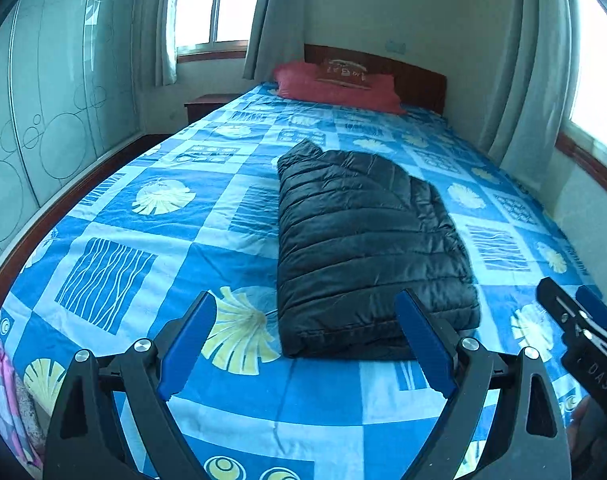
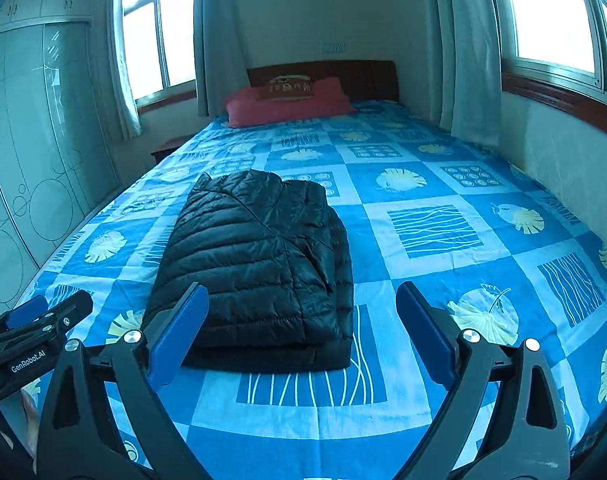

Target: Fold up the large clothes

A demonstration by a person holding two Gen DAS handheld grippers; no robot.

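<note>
Left wrist: folded jacket (image 1: 367, 248) on bed (image 1: 143, 208), pillow (image 1: 335, 88) probably behind.

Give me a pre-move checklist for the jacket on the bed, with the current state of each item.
1. Left gripper open and empty: ok.
2. Right gripper open and empty: ok.
3. Black puffer jacket folded into a compact stack: ok.
4. Jacket lies wholly on the bedspread, away from its edges: ok.
5. Nothing resting on the jacket: ok.
6. Layers underneath lie evenly: cannot tell.
</note>
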